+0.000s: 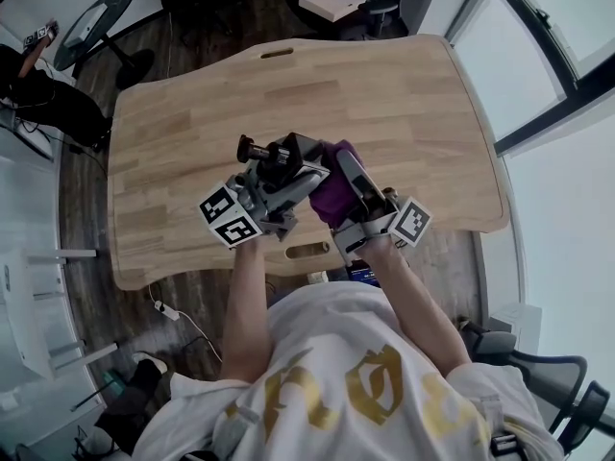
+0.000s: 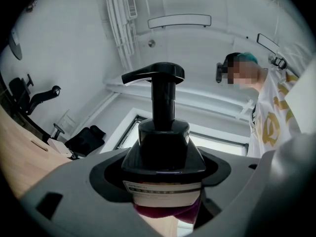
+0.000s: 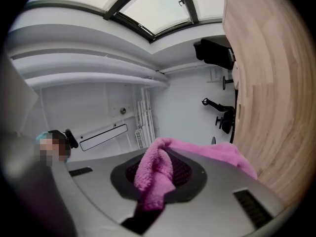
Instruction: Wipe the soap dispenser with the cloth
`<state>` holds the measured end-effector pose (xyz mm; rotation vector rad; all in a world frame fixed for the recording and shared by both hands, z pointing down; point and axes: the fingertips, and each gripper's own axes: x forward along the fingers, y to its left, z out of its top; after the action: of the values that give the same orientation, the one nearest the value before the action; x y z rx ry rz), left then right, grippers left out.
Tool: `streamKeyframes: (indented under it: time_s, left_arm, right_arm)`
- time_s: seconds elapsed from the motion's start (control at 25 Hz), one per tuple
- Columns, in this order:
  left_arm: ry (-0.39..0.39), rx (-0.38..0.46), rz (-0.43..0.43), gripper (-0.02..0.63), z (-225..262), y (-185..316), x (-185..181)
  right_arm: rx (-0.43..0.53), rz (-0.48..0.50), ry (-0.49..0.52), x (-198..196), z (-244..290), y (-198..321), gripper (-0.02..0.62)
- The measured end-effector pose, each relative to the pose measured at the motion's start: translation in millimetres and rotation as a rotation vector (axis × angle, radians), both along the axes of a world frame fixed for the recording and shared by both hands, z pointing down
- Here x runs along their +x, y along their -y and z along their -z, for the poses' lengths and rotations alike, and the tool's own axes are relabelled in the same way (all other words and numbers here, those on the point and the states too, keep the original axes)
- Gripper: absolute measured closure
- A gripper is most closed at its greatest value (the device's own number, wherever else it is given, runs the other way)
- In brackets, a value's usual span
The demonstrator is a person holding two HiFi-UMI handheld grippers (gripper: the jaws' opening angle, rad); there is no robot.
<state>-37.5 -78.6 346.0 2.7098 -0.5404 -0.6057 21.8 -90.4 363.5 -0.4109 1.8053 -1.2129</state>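
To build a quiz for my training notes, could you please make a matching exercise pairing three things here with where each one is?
Things:
1. black pump-top soap dispenser
2. pink fluffy cloth
3. light wooden table

Places:
A. clamped in the right gripper
B. beneath both grippers
C. clamped in the left gripper

Pairs: 1-C, 2-A, 3-B

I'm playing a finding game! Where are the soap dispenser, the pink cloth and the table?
soap dispenser [image 2: 163,152], left gripper view, on its black collar.
cloth [image 3: 155,172], right gripper view, on its bunched middle.
table [image 1: 384,94], head view, on bare wood.
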Motion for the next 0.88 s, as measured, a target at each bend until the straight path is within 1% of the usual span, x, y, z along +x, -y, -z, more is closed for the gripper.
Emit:
streamKeyframes:
  time_s: [0.12, 0.24, 0.32, 0.36, 0.52, 0.64, 0.72, 0.76, 0.88]
  left_arm:
    - [0.01, 0.024, -0.041, 0.252, 1, -3, 4]
    - [0.049, 0.049, -0.068, 0.252, -1, -4, 9]
    - [0.077, 0.052, -0.059, 0.252, -5, -2, 9]
    - [0.079, 0.046, -0.05, 0.252, -8, 0, 8]
    - [0.054, -0.004, -0.004, 0.252, -20, 15, -1]
    - [0.087, -0.038, 0.04, 0.252, -34, 29, -6]
    - [0.135, -0.063, 0.065, 0.252, -48, 39, -7]
    - [0.163, -0.077, 0.077, 0.252, -56, 43, -6]
    - [0.233, -0.123, 0.108, 0.252, -84, 53, -2]
  right_arm:
    - [-0.002, -0.019, 0.024, 6, 1, 9, 0.568]
    - [-0.012, -0.029, 0.019, 9, -2, 17, 0.568]
    - [-0.025, -0.025, 0.011, 8, -5, 18, 0.568]
    - [-0.028, -0.018, 0.011, 7, -6, 18, 0.568]
    - [-0.013, 0.048, 0.022, 3, -8, 17, 0.568]
    - [-0.001, 0.079, -0.004, 3, -12, 19, 0.568]
    - [0.005, 0.074, -0.062, 6, -20, 23, 0.568]
    - [0.006, 0.065, -0.113, 7, -26, 27, 0.568]
    - [0.002, 0.016, -0.34, 13, -48, 43, 0.568]
